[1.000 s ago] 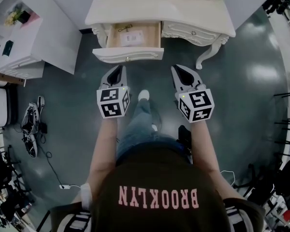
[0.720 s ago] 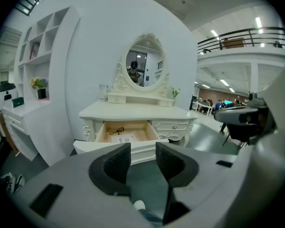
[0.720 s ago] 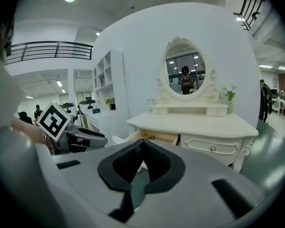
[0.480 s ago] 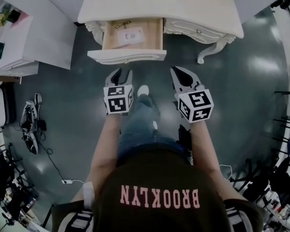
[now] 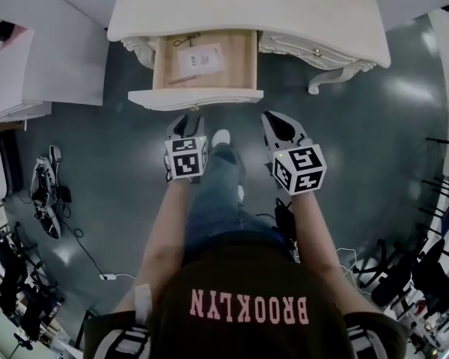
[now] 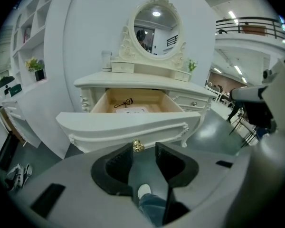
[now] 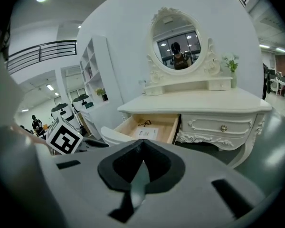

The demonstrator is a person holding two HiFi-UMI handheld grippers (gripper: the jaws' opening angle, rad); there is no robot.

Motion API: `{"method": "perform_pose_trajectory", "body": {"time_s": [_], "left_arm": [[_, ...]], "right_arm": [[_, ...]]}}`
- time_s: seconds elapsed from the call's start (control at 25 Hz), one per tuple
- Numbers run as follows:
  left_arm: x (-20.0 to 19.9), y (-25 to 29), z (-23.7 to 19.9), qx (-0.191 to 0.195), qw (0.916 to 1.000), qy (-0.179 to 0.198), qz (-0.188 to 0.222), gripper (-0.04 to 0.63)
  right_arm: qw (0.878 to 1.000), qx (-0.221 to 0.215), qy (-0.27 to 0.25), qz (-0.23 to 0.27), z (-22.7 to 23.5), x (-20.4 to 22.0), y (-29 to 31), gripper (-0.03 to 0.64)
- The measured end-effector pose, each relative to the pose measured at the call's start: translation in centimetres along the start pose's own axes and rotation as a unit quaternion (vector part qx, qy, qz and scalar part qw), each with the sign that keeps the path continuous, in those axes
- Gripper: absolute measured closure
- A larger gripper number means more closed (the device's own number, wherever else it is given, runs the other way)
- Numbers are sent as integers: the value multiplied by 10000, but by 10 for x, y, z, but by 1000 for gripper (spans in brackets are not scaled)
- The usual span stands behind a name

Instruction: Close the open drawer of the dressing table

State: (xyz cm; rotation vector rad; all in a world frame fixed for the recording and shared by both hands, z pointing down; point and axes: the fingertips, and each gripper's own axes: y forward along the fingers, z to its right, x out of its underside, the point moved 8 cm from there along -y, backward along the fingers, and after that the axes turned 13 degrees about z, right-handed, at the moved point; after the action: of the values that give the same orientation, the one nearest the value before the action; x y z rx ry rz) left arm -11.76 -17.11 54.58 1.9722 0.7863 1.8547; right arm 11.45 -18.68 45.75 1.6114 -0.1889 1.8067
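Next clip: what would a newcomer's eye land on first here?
The open drawer of the white dressing table, pulled out toward the person, a paper sheet inside. Right before its brass knob is the left gripper, whose jaws have just been opening, with nothing gripped between them. The right gripper, jaws together, hangs beside it.

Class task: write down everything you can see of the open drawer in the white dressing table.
The drawer is pulled well out of the dressing table, on its left side. Its curved front is white with carved trim and a small brass knob; the inside looks like pale bare wood. A printed sheet and a small black tool lie inside. The left gripper, jaws just opened and empty, points at the knob, seemingly short of it.
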Motion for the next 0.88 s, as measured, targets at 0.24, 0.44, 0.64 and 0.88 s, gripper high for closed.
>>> {"method": "perform_pose_trajectory", "body": {"time_s": [0.24, 0.44, 0.64, 0.88], "left_arm": [[17, 27, -8, -141, 9995, 128, -233, 454], [26, 45, -11, -174, 9990, 258, -318, 454], [26, 53, -11, -327, 9975, 472, -408, 471], [23, 56, -11, -351, 9971, 499, -451, 474]], "right_arm": [[9991, 64, 295, -310, 7, 21, 15, 621], [9977, 117, 444, -495, 14, 36, 22, 621], [9972, 142, 485, -551, 19, 39, 26, 620], [9974, 150, 452, -542, 24, 36, 27, 621]]}}
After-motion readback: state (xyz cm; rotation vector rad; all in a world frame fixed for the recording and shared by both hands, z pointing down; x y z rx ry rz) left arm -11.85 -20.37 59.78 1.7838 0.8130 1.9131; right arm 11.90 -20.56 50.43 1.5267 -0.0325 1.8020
